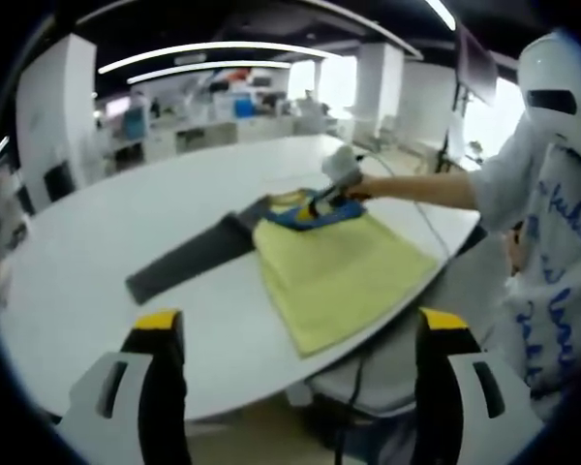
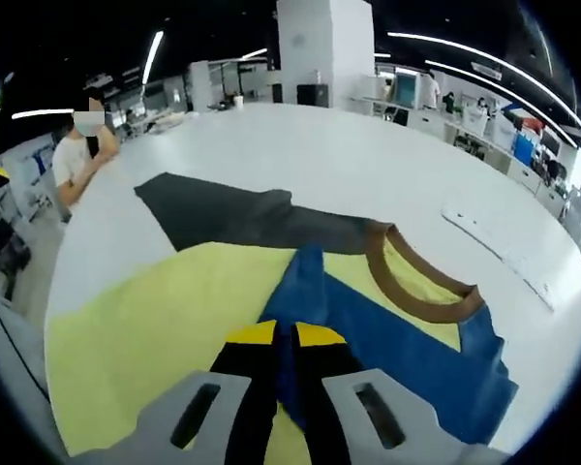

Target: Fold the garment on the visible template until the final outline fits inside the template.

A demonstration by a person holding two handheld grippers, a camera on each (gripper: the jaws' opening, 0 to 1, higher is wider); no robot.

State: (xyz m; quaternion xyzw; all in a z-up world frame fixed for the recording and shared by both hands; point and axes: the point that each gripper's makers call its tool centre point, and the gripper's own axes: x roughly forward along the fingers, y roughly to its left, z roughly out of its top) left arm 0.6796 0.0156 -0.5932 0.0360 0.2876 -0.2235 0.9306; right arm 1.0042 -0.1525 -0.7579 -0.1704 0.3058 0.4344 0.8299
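My right hand-held gripper (image 2: 284, 341) pinches the blue sleeve (image 2: 315, 291) of the yellow garment (image 2: 155, 329) on the tabletop (image 2: 368, 184), mid-fold toward the dark template (image 2: 223, 215), while my left hand-held gripper (image 1: 295, 329) hangs spread apart.

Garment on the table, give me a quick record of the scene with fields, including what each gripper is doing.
garment: yellow shirt with blue sleeve and brown collar, lying partly folded on the white table
template: dark grey sheet, partly under the shirt, sticking out past the collar end
right gripper: jaws closed on a ridge of the blue sleeve; seen from the left gripper view at the shirt's far edge
left gripper: jaws apart, holding nothing, back from the table's near edge
other: white strip lying on the table beyond the shirt
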